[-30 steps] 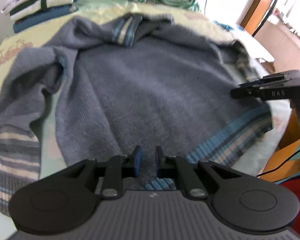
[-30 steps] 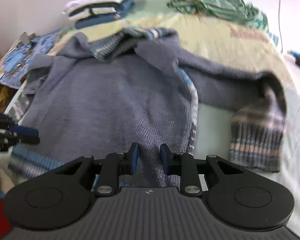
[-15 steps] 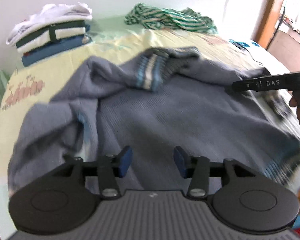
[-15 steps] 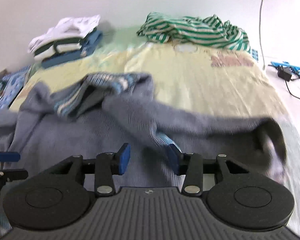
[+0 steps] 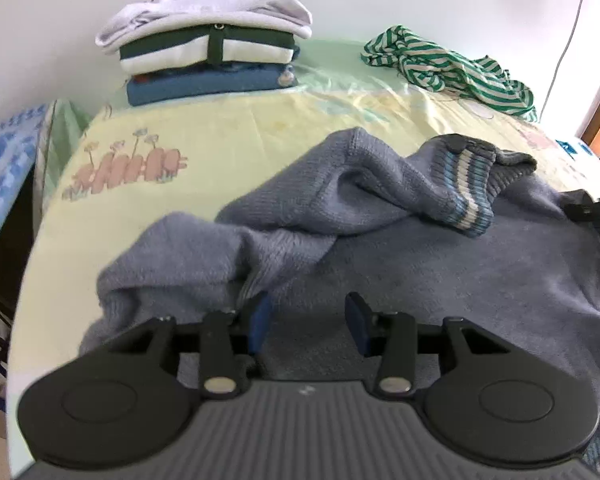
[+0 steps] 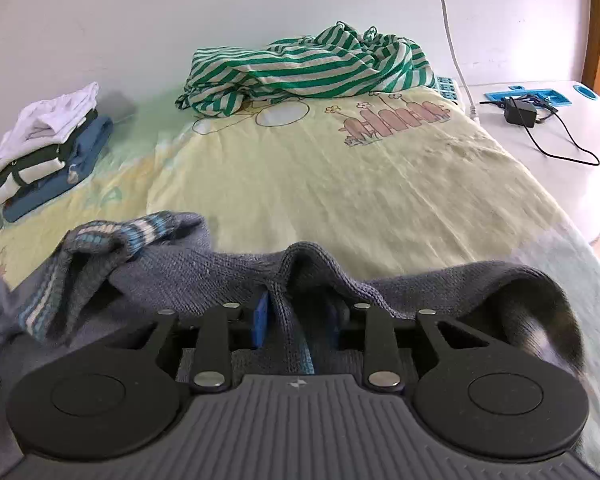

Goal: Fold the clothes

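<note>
1. A pale yellow printed bedsheet (image 6: 340, 184) covered the bed against a white wall.
2. The grey-blue knitted sweater (image 5: 440, 264) lay rumpled on it, nearer than the folded clothes stack (image 5: 208, 56).
3. A second earlier both grippers pinched its hem; the left gripper (image 5: 308, 320) now stood apart and empty, and the right gripper (image 6: 296, 320), also apart, straddled a fabric ridge.
4. Judging by that, the hem had been carried toward the collar, one fold laid.

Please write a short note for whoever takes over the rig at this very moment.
Left gripper: open, over the grey-blue sweater, holding nothing.
Right gripper: open, a raised ridge of sweater between its fingers, not clamped.
Sweater lies rumpled on the yellow bedsheet, collar flopped over.
Done: folded stack by the wall.
Left: fold the sweater, then the striped garment.
</note>
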### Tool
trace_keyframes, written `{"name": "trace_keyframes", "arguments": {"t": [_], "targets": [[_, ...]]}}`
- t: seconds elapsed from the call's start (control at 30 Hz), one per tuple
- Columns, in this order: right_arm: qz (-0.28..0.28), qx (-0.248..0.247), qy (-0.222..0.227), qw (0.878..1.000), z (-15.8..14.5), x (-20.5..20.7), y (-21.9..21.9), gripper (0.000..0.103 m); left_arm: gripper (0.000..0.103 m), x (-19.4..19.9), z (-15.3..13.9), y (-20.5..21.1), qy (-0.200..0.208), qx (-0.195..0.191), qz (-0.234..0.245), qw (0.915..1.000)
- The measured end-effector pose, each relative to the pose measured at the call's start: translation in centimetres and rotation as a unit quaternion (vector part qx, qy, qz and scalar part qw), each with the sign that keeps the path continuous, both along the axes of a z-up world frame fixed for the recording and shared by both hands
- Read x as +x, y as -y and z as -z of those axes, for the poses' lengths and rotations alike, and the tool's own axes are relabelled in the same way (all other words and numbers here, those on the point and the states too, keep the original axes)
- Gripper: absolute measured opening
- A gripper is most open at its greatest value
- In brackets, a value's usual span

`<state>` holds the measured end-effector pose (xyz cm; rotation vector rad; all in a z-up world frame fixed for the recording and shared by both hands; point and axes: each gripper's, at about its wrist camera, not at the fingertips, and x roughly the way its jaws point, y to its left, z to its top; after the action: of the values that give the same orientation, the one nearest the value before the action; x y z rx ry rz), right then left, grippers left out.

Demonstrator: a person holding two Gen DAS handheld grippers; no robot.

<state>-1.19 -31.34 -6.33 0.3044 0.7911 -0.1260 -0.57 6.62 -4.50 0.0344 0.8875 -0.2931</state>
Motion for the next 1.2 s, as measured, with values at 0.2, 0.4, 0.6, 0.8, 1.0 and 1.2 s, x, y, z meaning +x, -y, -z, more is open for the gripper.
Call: {"name": "trace_keyframes", "arguments": {"t": [0.2,0.4,0.6,0.8,1.0,1.2], "targets": [[0.035,-0.073,0.015,0.997,-1.7,-5.0,1.6,0.038,0.062,-2.6,-0.8,2.4,0.024,0.043,0.038,0.9981],[-0.008,-0.084,-0.023,0.996,1.0,-4.8,3.4,0.042,0.064,-4.9,-2.8,7.6,0.029,0.015,0.095,0.9949],[-0.065,-0.143,0.006,0.988,1.5,-3.1,2.8,0.004,0.074,-5.2,-3.0,16.1,0.034,0.009,0.157,0.987],[-0.026,-0.121,0.043,0.991,0.4,-0.7,6.9,0.002,0.073,-5.7,-1.1,19.9,0.006,0.033,0.166,0.9855],[-0.009,-0.096,0.02,0.995,1.5,1.9,10.3,0.001,0.075,-6.3,0.2,20.6,-0.007,0.057,0.156,0.986],[-0.056,-0.045,0.015,0.997,-0.8,-3.0,13.2,0.047,0.074,-5.5,-0.8,21.9,0.002,0.055,0.152,0.9869]]}}
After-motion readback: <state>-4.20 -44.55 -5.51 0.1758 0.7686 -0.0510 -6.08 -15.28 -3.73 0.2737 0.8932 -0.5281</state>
